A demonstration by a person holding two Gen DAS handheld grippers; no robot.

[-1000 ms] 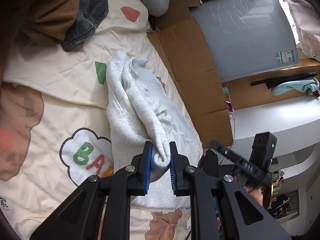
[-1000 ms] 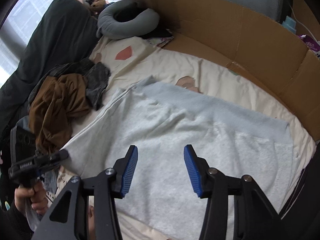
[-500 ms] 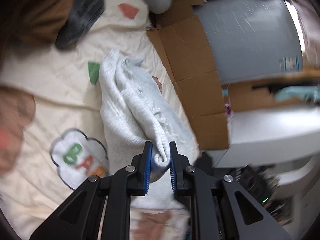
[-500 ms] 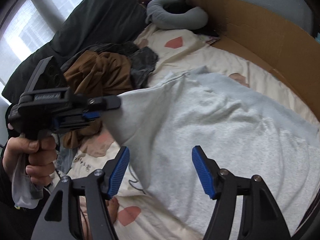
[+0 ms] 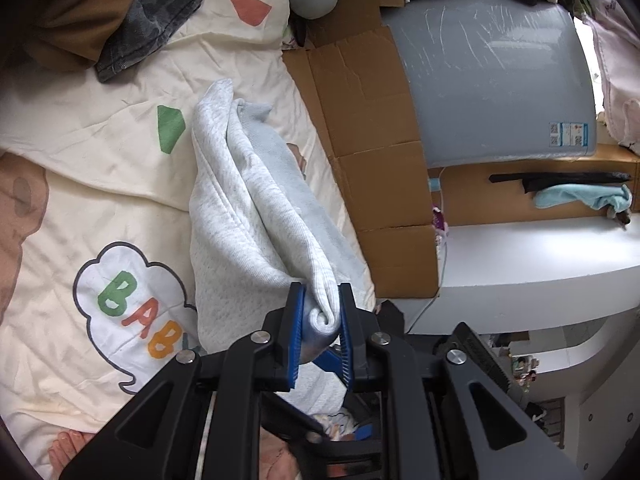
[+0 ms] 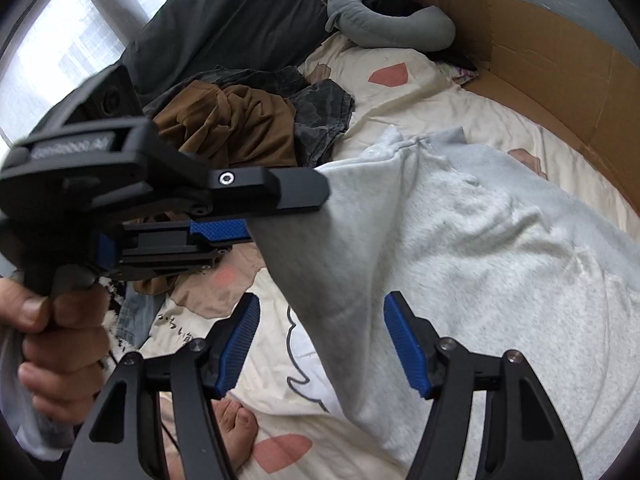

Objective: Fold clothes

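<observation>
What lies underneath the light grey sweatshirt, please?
The cream printed bedsheet shows around the sweatshirt, with a speech-bubble print running under its edge. Whatever lies beneath the middle is covered.

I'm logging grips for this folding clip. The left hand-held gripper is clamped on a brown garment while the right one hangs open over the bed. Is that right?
Not quite. The left hand-held gripper is clamped on a rolled edge of the light grey garment, as the left wrist view shows; the brown garment lies untouched further up the bed. The right hand-held gripper does hang open.
</observation>
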